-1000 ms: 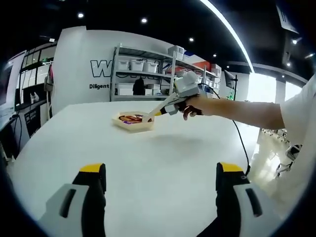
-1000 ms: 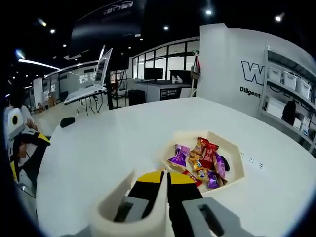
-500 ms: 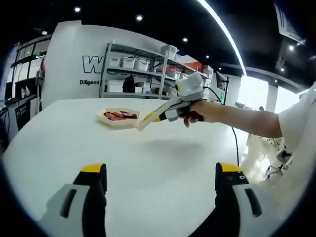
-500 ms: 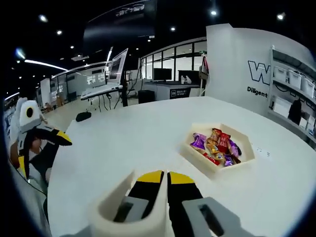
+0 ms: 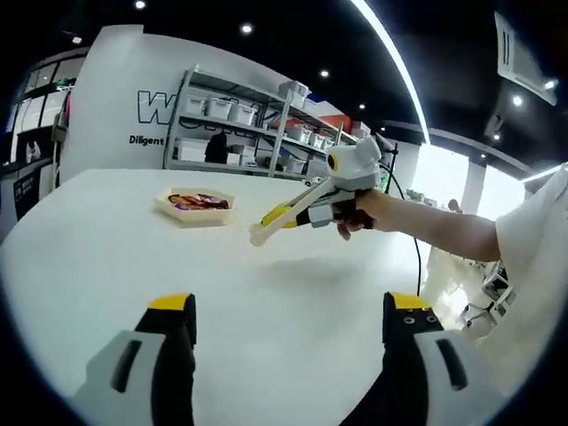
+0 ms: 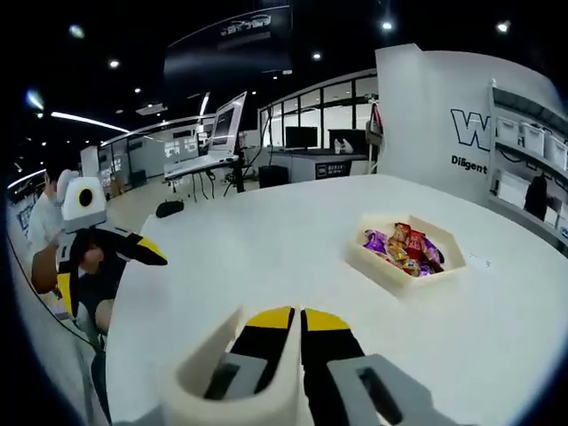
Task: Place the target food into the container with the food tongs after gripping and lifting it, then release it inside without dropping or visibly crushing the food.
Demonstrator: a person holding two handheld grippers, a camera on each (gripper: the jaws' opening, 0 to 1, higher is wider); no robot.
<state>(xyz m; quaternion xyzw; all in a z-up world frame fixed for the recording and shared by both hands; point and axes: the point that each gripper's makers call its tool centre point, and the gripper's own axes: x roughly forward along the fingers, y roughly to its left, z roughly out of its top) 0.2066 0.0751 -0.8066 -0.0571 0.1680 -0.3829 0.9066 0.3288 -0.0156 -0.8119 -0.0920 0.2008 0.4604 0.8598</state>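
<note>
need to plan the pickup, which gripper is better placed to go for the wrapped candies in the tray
Right. The right gripper hangs above the white table nearer the beige hexagonal tray of wrapped candies, jaws together; the left gripper sits farther back, open.

Right tool (image 6: 300,312) hangs over the white counter (image 6: 266,240), jaws pressed together, nothing between them. Hexagonal tray (image 6: 406,255) of wrapped sweets sits near the counter's far edge; left tool (image 6: 98,244) off its left edge.

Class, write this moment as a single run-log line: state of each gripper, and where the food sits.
left gripper: open, above table | right gripper: shut, nothing visibly held | wrapped candies: in hexagonal tray, untouched
</note>
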